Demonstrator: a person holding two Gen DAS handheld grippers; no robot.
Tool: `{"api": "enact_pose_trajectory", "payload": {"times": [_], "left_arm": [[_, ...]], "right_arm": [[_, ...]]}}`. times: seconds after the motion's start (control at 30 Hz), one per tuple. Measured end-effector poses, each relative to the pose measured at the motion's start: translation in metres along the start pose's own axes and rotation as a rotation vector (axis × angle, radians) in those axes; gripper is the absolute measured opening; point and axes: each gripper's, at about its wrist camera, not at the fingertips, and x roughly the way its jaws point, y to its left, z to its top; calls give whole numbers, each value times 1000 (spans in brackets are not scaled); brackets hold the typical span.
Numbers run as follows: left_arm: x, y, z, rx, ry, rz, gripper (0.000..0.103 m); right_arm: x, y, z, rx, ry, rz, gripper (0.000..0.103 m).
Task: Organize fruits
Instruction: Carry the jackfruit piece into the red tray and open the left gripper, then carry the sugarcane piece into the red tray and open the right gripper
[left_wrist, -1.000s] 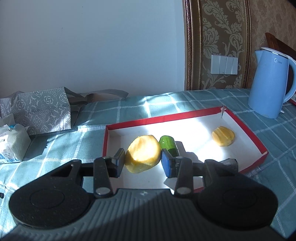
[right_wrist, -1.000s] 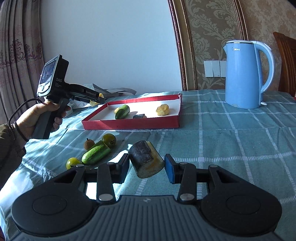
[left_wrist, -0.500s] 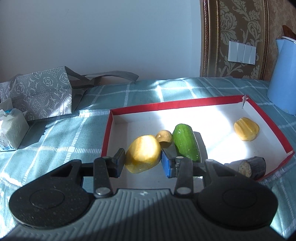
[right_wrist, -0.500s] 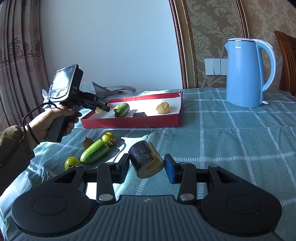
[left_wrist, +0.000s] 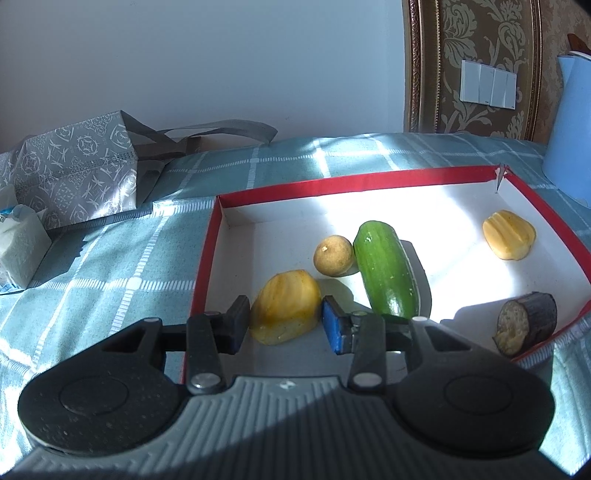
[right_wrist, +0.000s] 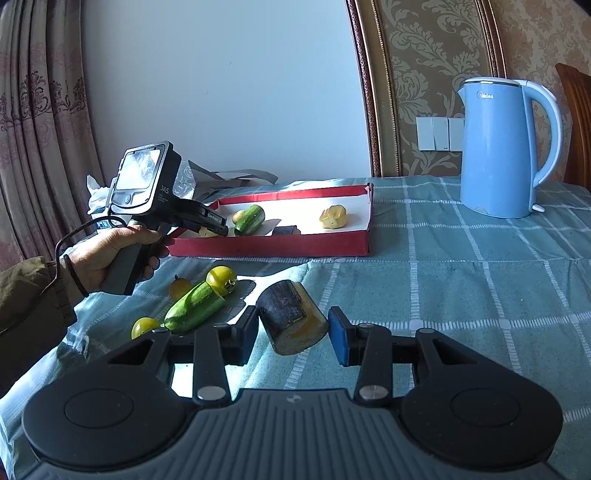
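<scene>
My left gripper (left_wrist: 285, 320) is shut on a yellow fruit piece (left_wrist: 286, 311), held low inside the near left part of the red-rimmed white tray (left_wrist: 354, 178). The tray also holds a cucumber (left_wrist: 386, 269), a small round tan fruit (left_wrist: 333, 254), a yellow piece (left_wrist: 509, 240) and a dark-skinned chunk (left_wrist: 526, 322). My right gripper (right_wrist: 293, 334) is shut on a dark-skinned chunk with yellow flesh (right_wrist: 291, 320), above the tablecloth. The left gripper (right_wrist: 218, 230) also shows in the right wrist view at the tray (right_wrist: 273, 245).
On the cloth near the right gripper lie a cucumber (right_wrist: 194, 312), two yellow-green tomatoes (right_wrist: 220, 278) (right_wrist: 144, 326) and a small brown fruit (right_wrist: 179, 286). A blue kettle (right_wrist: 506, 147) stands at the right. A grey bag (left_wrist: 77, 173) and a tissue pack (left_wrist: 20, 251) lie left of the tray.
The left gripper has moved forward and down into the tray with the yellow piece. The right gripper has stayed still with its chunk.
</scene>
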Motion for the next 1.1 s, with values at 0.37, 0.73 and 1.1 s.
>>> {"api": "enact_pose_trajectory", "payload": {"times": [0.37, 0.73, 1.1], "left_arm": [[-7, 4, -3, -6, -38, 17, 62], [-44, 1, -4, 36, -132, 67, 85], [-116, 7, -40, -74, -254, 147, 103]], "right_arm": [[21, 18, 29, -61, -33, 47, 40], [56, 31, 67, -117, -63, 81, 40], [97, 20, 96, -101, -63, 66, 40]]}}
